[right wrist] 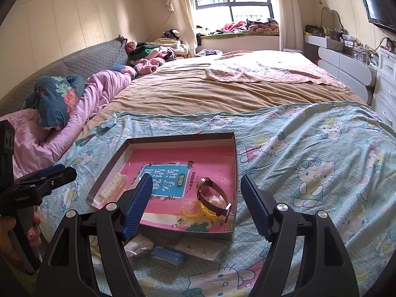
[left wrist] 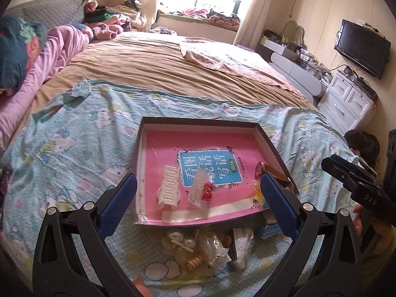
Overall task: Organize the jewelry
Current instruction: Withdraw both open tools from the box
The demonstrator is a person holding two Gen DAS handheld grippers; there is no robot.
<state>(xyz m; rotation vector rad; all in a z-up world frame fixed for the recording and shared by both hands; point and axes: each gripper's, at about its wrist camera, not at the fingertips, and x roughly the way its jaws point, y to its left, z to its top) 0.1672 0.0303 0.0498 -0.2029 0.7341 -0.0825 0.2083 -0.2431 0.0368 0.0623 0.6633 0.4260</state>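
A shallow dark tray (left wrist: 198,121) (right wrist: 236,163) lined with a pink book lies on the bed. Inside it are a white hair claw (left wrist: 168,188) (right wrist: 111,185), a clear bag with red cherry earrings (left wrist: 206,190), a brown-strapped watch (left wrist: 274,173) (right wrist: 215,195) and a yellow ring (right wrist: 193,209). My left gripper (left wrist: 198,195) hovers open over the tray's near edge, nothing between its fingers. My right gripper (right wrist: 196,200) is open over the tray's near right corner, above the watch and apart from it. A pile of loose jewelry (left wrist: 205,247) lies in front of the tray.
The tray rests on a Hello Kitty sheet (right wrist: 309,168) spread over a brown bedcover (left wrist: 160,69). A pink quilt (right wrist: 99,91) lies along the left. A blue box (right wrist: 168,255) and a white card (right wrist: 198,247) sit before the tray. White drawers (left wrist: 346,101) stand beside the bed.
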